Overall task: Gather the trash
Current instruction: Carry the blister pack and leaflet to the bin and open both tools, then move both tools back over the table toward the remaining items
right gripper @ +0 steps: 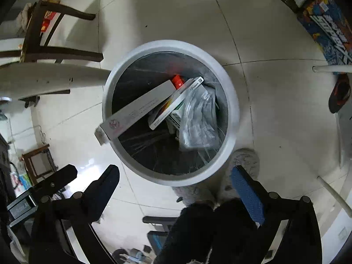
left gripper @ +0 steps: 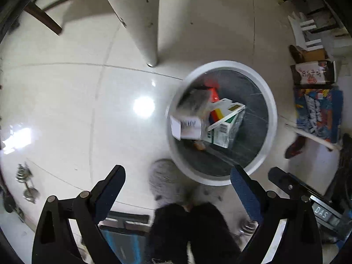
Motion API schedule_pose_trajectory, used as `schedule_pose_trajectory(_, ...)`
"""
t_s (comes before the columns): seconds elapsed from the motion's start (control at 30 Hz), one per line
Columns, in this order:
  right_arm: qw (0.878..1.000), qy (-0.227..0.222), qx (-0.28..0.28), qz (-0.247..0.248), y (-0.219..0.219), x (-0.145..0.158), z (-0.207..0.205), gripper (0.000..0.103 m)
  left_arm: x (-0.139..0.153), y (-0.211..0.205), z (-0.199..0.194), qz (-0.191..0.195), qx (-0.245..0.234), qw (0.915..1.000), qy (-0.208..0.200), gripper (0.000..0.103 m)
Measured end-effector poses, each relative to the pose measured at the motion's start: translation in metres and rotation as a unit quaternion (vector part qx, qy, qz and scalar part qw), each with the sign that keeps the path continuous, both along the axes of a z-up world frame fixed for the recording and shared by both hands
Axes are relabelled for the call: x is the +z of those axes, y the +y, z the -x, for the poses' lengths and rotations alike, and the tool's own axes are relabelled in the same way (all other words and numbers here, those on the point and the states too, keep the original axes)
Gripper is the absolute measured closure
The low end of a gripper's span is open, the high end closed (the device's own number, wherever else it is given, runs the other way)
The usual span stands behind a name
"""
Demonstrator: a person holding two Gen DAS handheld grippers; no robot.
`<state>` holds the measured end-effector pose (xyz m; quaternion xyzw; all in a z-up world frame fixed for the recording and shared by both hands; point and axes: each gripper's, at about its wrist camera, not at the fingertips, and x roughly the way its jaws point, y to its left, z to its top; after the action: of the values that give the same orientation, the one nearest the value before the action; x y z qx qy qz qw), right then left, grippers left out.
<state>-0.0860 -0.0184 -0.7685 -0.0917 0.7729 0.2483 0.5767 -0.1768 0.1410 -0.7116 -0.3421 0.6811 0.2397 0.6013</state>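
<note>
Both grippers, left gripper (left gripper: pixel 177 182) and right gripper (right gripper: pixel 175 181), gape empty above the bin (right gripper: pixel 233 118), bare floor (left gripper: pixel 72 110) all round. Only the right view shows the long box (right gripper: pixel 136 110) overhanging the near-left rim.

"12 Tablets" on carton (right gripper: pixel 176 103); "DAS" on other claw (left gripper: pixel 321 210).

We see a glossy tiled floor (left gripper: pixel 88 114) that mirrors the lamps, and on it a smooth white plastic bin (right gripper: pixel 231 101) lined with a thin, shiny dark bag (right gripper: pixel 140 70). Inside it, at our 9 o'clock, lies a long matt cardboard box (right gripper: pixel 140 107), and at 3 o'clock a crinkled clear plastic wrapper (right gripper: pixel 198 118). The grippers' pads (right gripper: pixel 247 194) look like rough blue rubber on matt black plastic, and at 10 o'clock stands a dark wooden chair (right gripper: pixel 44 50).
</note>
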Motion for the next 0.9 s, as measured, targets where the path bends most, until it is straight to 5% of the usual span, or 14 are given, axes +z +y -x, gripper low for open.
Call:
schedule_pose_trajectory(0.47,0.991,-0.106,0.055,0.063,-0.012,0.098,0.008,0.0,0.082,-0.026,-0.002,-0.054,-0.056,0.9969,0.006,0.006)
schedule_pose_trajectory(0.9,0.988,-0.128,0.068,0.059,-0.026,0.211,0.012,0.001,0.182,-0.048,-0.001,-0.06,-0.062,0.9962,-0.01,0.006)
